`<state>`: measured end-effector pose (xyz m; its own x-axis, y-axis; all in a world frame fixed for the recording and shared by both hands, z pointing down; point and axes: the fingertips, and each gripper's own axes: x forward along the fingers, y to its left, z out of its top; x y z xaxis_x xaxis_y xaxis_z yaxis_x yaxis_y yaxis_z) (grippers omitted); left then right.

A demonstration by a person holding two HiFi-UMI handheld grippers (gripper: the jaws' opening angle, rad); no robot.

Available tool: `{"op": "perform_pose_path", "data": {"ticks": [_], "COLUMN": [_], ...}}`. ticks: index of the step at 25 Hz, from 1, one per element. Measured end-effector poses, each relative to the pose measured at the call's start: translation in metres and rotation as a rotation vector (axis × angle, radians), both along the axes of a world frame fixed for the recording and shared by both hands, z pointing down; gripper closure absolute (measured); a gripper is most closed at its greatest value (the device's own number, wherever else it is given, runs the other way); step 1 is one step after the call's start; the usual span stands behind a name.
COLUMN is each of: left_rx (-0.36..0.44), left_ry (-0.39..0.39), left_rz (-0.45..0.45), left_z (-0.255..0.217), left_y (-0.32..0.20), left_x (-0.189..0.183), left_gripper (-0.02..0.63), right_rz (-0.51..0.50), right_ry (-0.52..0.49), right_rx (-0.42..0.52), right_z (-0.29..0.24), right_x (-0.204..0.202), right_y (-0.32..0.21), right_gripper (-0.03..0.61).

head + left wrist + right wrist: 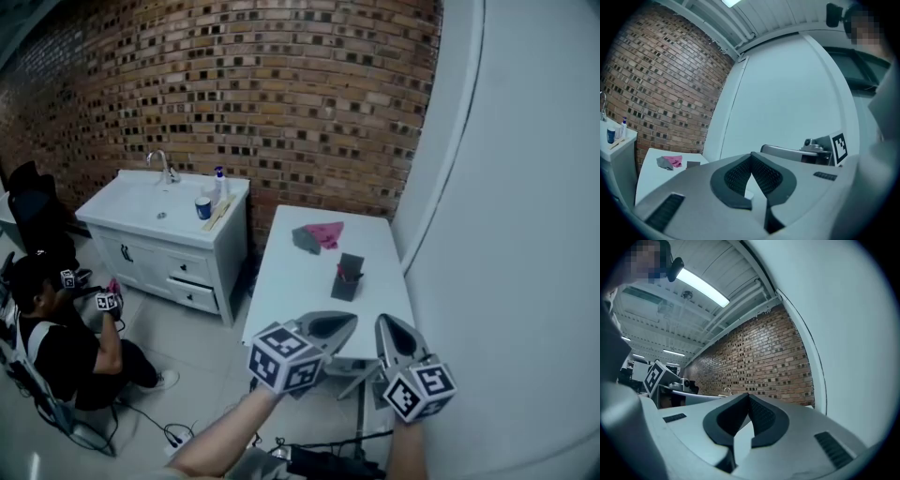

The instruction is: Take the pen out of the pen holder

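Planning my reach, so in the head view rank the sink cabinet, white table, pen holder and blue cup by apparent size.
Largest: sink cabinet and white table, about alike, not ranked.
Then pen holder.
Smallest: blue cup, though farther from the camera.

White table (298, 286) against the wall, with its load.
A dark pen holder (348, 277) stands upright near the middle; a pink cloth (327, 232) and a grey cloth (305, 241) lie touching at the far end.
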<state>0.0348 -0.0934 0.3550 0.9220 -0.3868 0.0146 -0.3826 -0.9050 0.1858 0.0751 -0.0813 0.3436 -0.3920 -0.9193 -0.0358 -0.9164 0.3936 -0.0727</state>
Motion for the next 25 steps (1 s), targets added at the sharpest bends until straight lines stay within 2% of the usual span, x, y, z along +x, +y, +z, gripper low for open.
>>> {"op": "perform_pose_path", "data": {"ticks": [5,14,25], "left_rx": [-0.021,-0.039,-0.053], "left_ry": [0.001,-0.016,-0.055], "left_rz": [0.009,0.003,-0.077], "left_z": [0.003,0.01,0.029], "left_y": [-0.021,-0.063,-0.137], "left_x": [-0.001,0.018,0.053], "left_gripper": [0.621,0.621,0.621], "right_rz": [0.019,0.007,-0.021], "right_ry": [0.018,0.006,-0.013], "right_rx": [-0.015,-0.016,-0.086], "right_z": [-0.007,-0.003,0.025], "right_x": [-0.002,0.017,0.057], "right_y": [-0.021,-0.069,-0.143], "right_gripper": [0.591,0.591,0.591]}}
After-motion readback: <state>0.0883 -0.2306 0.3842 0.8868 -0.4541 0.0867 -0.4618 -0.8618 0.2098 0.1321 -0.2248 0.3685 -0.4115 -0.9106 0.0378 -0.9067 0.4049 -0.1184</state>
